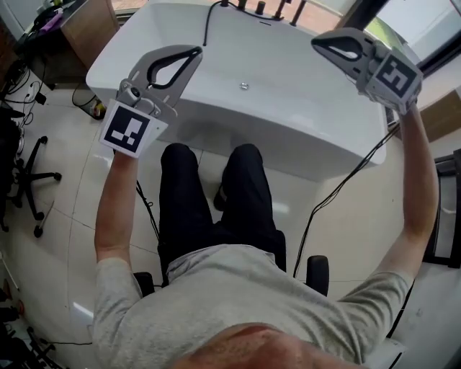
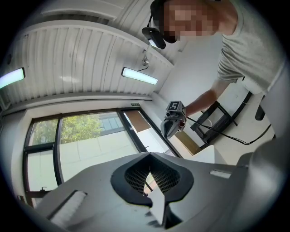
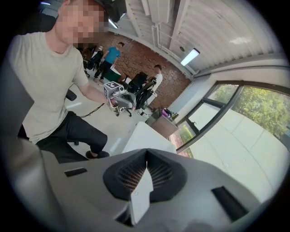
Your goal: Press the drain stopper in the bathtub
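A white bathtub (image 1: pixel 144 43) stands in front of the seated person. Its small round metal drain stopper (image 1: pixel 244 86) lies on the tub floor near the middle. My left gripper (image 1: pixel 194 52) is held up over the tub's left part, shut with nothing in it. My right gripper (image 1: pixel 318 45) hangs above the tub's right end, also shut and empty. Both are well above the stopper and point toward each other. The left gripper view shows the right gripper (image 2: pixel 174 121) in the air. The right gripper view shows the left gripper (image 3: pixel 119 100) and a corner of the tub (image 3: pixel 146 135).
Dark taps (image 1: pixel 268 9) and a black hose (image 1: pixel 208 21) sit at the tub's far rim. A wooden cabinet (image 1: pixel 90 25) and an office chair (image 1: pixel 30 179) stand to the left. A black cable (image 1: pixel 338 189) runs across the tiled floor on the right. The person's legs (image 1: pixel 216 194) are close to the tub's near wall.
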`<state>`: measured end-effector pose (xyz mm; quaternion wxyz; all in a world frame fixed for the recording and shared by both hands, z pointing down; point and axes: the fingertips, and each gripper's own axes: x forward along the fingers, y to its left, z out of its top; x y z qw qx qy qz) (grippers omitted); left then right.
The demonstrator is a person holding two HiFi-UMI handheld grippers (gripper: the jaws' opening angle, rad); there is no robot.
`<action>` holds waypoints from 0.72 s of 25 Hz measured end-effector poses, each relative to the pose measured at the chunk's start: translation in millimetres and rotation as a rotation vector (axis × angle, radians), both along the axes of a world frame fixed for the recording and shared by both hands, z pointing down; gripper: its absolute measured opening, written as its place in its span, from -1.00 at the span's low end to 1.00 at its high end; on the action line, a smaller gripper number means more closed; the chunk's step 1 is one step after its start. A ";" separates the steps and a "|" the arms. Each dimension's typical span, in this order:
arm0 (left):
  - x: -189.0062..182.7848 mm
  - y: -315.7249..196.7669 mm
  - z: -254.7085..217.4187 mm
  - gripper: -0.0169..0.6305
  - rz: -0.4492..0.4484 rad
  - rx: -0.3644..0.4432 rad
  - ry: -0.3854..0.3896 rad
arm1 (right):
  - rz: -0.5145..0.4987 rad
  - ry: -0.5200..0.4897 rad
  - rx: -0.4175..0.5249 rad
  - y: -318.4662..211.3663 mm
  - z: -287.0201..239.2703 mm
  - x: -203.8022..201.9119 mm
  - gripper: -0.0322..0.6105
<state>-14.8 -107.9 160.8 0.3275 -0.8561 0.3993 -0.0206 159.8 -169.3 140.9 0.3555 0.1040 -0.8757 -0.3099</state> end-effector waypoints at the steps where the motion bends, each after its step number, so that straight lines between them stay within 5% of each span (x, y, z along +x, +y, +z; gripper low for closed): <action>1: 3.1 -15.1 9.1 -0.91 -0.001 -0.016 0.005 | -0.005 0.020 -0.005 -17.1 7.4 -8.2 -0.90; 5: 9.8 -83.7 66.0 -0.91 -0.025 -0.099 0.042 | 0.013 0.044 -0.072 -110.3 72.1 -36.2 -0.90; 12: 6.0 -178.3 166.7 -0.91 -0.021 -0.227 0.123 | 0.227 0.102 -0.270 -278.8 252.2 -46.9 -0.90; 18: -3.4 -232.1 230.9 -0.91 -0.088 -0.302 0.163 | 0.396 0.037 -0.398 -380.4 376.2 -52.0 -0.90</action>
